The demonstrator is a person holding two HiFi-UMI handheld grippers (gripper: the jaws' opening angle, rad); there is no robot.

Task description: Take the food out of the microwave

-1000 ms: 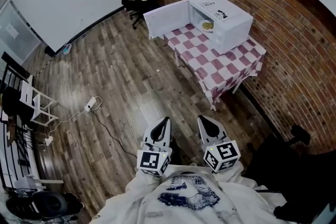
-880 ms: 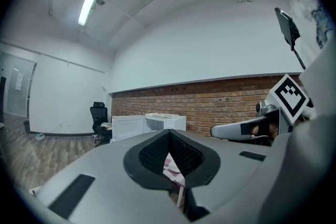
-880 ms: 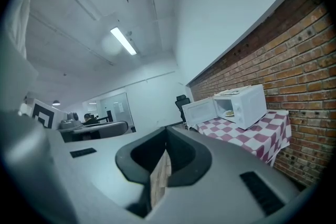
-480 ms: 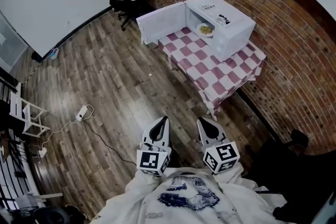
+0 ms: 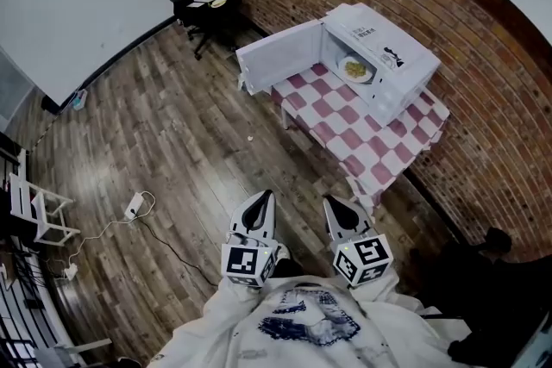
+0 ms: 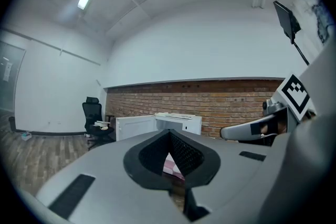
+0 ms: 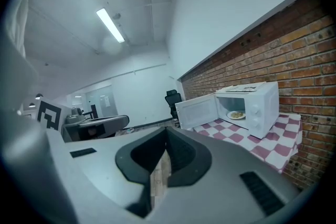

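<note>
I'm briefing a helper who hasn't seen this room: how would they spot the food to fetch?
Against the red brick wall stands a table with a red-and-white checked cloth, bearing a white microwave whose door hangs open. Inside sits a round white plate of yellowish food, the only thing in the cavity.

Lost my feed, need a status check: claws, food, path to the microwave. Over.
Left claw and right claw shut, empty. Plate of food inside microwave, door open. Well short of table; power strip off left.

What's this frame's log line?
microwave door: open | plate of food: inside microwave | left gripper: shut, empty | right gripper: shut, empty
</note>
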